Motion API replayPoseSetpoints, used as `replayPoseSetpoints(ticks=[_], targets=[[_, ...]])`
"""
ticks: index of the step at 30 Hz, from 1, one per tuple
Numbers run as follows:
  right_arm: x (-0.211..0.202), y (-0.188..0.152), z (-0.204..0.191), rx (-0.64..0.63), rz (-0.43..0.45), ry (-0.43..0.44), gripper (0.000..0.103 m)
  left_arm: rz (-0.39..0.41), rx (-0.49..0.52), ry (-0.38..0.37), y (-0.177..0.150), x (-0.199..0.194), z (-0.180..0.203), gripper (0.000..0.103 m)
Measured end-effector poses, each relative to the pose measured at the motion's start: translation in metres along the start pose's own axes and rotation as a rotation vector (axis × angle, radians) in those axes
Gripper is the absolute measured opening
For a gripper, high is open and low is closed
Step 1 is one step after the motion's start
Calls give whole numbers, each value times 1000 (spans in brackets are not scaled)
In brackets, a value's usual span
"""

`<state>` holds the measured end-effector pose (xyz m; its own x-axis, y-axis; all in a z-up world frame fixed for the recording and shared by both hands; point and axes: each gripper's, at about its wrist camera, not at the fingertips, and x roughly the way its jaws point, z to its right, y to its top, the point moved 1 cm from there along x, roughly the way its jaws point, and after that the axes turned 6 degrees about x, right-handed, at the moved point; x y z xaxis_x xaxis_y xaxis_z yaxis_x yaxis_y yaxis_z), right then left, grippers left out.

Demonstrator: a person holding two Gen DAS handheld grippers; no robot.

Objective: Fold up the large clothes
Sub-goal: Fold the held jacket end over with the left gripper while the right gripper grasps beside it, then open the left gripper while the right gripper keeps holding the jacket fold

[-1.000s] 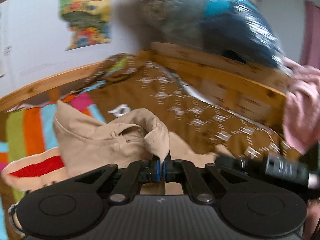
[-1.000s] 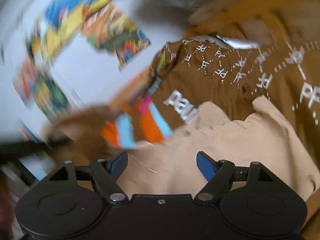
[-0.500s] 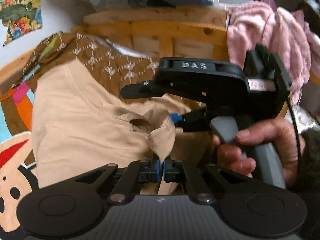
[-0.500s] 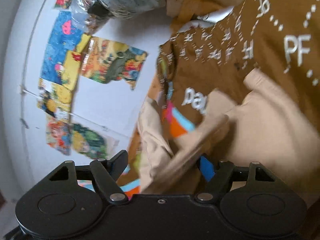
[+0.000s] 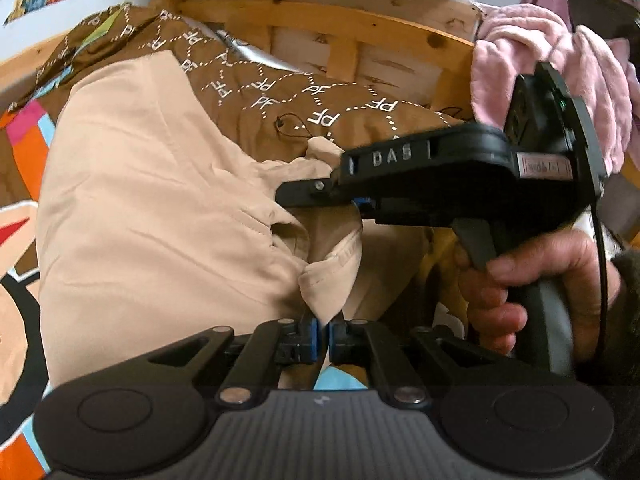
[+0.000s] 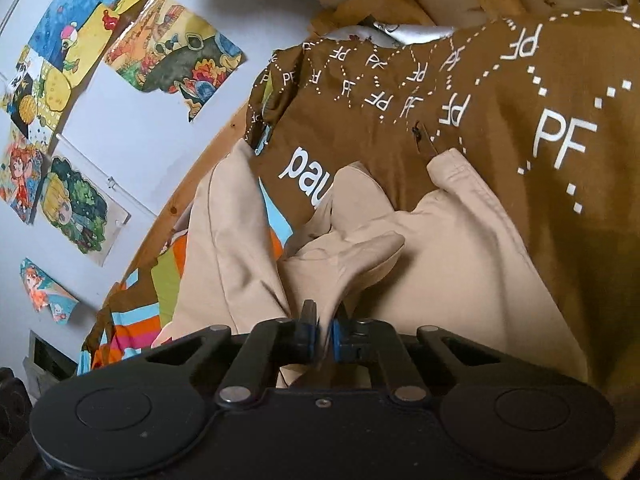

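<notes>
Left claw clamps a beige garment fold at bottom centre. Right claw, jaws just closing, pinches another fold. Two grips likely let the cloth be spread over the bed.

Right tongs: were wide open over the beige garment; jaws have just been closing and now pinch a raised fold of it. In the left wrist view, right tongs came in from 3 o'clock; now bite the cloth near centre. Left tongs sank lower; garment spreads flatter toward 10 o'clock.
</notes>
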<state>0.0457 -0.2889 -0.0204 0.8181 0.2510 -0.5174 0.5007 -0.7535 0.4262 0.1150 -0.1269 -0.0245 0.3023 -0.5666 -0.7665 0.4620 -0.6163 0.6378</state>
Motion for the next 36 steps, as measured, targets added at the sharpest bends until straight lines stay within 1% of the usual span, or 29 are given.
replayPoseSetpoints(ticks=[1, 2, 3, 4, 5, 6, 7, 9, 11, 12, 13, 14, 15, 16, 17, 18, 20, 21, 22, 25, 27, 28, 30, 31, 33, 34, 36], targets=[[0, 0, -1, -2, 0, 5, 10, 2, 1, 3, 3, 1, 2, 4], [0, 0, -1, 1, -2, 10, 15, 3, -3, 4, 1, 0, 3, 4], [0, 1, 1, 23, -7, 22, 24, 4, -10, 2, 0, 0, 2, 4], [-1, 3, 2, 51, -17, 45, 36, 7, -17, 0, -1, -1, 1, 4], [-1, 4, 4, 81, -30, 76, 42, 11, -22, -2, -1, -2, 0, 4], [-1, 4, 5, 102, -43, 105, 51, 14, -24, -4, -2, -2, -1, 4], [-1, 4, 3, 97, -53, 116, 58, 16, -23, -6, -3, -3, -1, 4], [1, 2, -5, 40, -80, 109, 63, 19, -16, -6, -4, -5, -1, 4], [4, -2, -13, -29, -104, 87, 63, 19, -7, -1, -4, -5, -1, 4], [6, -5, -16, -64, -108, 72, 61, 17, -5, 1, -4, -5, -1, 4], [7, -7, -20, -95, -112, 61, 55, 17, -3, 0, -4, -5, -1, 4], [8, -8, -22, -116, -113, 53, 51, 19, -6, -5, -4, -7, -2, 4], [9, -10, -24, -136, -113, 50, 39, 23, -15, -11, -5, -9, -3, 5], [9, -11, -25, -152, -109, 53, 31, 29, -25, -17, -5, -12, -3, 7], [8, -11, -26, -166, -108, 58, 29, 33, -32, -24, -6, -16, -5, 10], [6, -12, -29, -191, -99, 58, 25, 39, -40, -32, -7, -20, -7, 15], [3, -15, -36, -247, -81, 52, 22, 58, -68, -38, -11, -31, -11, 31], [3, -15, -38, -266, -71, 45, 21, 68, -86, -35, -13, -38, -14, 48], [3, -16, -39, -278, -64, 38, 20, 90, -115, -27, -15, -47, -17, 59], [3, -16, -40, -304, -41, 4, 18, 154, -182, -2, -21, -72, -25, 60], [2, -14, -40, -308, -23, -9, 17, 199, -237, 28, -24, -87, -34, 61], [0, -13, -40, -314, -8, -18, 16, 218, -270, 45, -24, -93, -40, 62], [-5, -13, -42, -345, 28, -40, 14, 243, -337, 104, -25, -100, -53, 62], [-9, -13, -45, -371, 52, -55, 13, 235, -369, 143, -24, -100, -60, 62], [-17, -13, -53, -437, 94, -104, 12, 189, -416, 208, -22, -92, -73, 62], [-22, -14, -58, -478, 113, -126, 12, 171, -429, 215, -22, -86, -80, 62], [-29, -16, -64, -559, 146, -173, 12, 129, -451, 201, -21, -71, -91, 63]])
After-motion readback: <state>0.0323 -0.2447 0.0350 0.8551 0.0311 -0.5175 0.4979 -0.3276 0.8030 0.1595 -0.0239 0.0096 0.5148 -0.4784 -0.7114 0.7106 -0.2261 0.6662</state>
